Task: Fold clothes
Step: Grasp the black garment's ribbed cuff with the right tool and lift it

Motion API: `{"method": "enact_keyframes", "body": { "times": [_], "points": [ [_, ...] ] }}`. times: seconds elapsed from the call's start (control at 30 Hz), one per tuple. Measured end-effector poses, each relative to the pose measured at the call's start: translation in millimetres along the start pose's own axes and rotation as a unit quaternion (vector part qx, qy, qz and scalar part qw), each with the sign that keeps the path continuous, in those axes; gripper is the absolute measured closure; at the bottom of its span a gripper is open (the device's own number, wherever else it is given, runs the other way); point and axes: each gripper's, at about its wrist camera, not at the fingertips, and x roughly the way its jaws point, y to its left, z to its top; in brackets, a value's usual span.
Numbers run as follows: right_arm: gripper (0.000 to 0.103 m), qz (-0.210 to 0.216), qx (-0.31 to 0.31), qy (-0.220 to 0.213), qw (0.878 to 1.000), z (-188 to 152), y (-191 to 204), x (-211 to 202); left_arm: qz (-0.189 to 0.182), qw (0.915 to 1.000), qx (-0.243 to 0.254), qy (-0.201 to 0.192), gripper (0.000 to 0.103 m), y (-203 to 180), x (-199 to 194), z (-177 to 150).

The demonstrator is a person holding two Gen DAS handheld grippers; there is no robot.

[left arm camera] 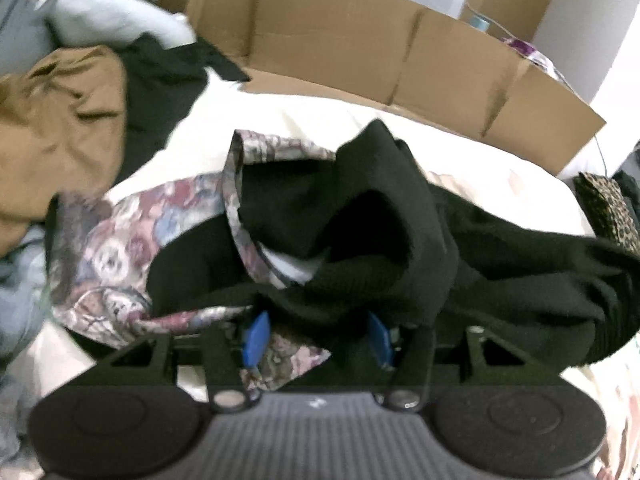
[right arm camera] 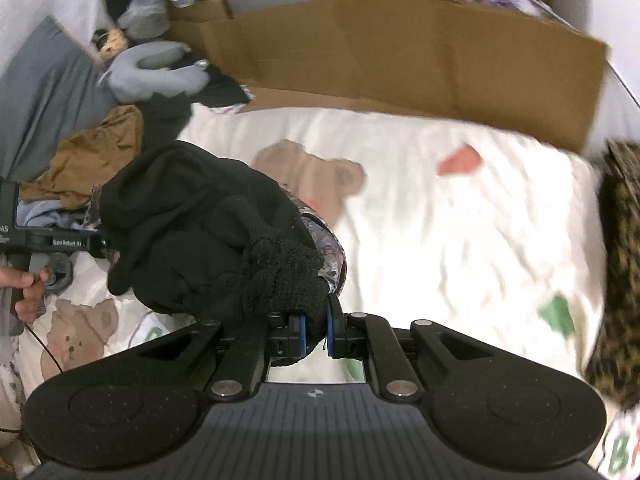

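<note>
matt black knit garment (right arm camera: 208, 240), brown cardboard (right arm camera: 400, 52)

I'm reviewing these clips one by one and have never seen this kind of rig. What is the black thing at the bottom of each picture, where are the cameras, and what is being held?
There is no robot here. A person holds a two-finger claw in each hand, and a wide-angle camera on each claw looks forward along its fingers, so the black body at the bottom of each picture is the tool itself.

The left wrist view shows the left claw, its blue pads apart with cloth bunched between and over them. The right wrist view shows the right claw shut on the black knit garment, which has a floral lining. At that picture's left edge, a hand grips the other tool.

Beneath lies a white bedsheet printed with bears. A brown garment and a cardboard box sit behind.
</note>
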Motion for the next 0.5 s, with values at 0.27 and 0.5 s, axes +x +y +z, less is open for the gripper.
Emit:
{"method": "enact_keyframes", "body": {
  "times": [0.27, 0.5],
  "points": [
    [0.096, 0.002, 0.050, -0.003, 0.999, -20, -28, 7, -0.012, 0.9988, 0.047, -0.001, 0.048, -28, 26, 32],
    [0.096, -0.011, 0.079, -0.001, 0.997, -31, -57, 3, -0.026, 0.9977, 0.062, -0.013, 0.048, -50, 37, 57]
  ]
}}
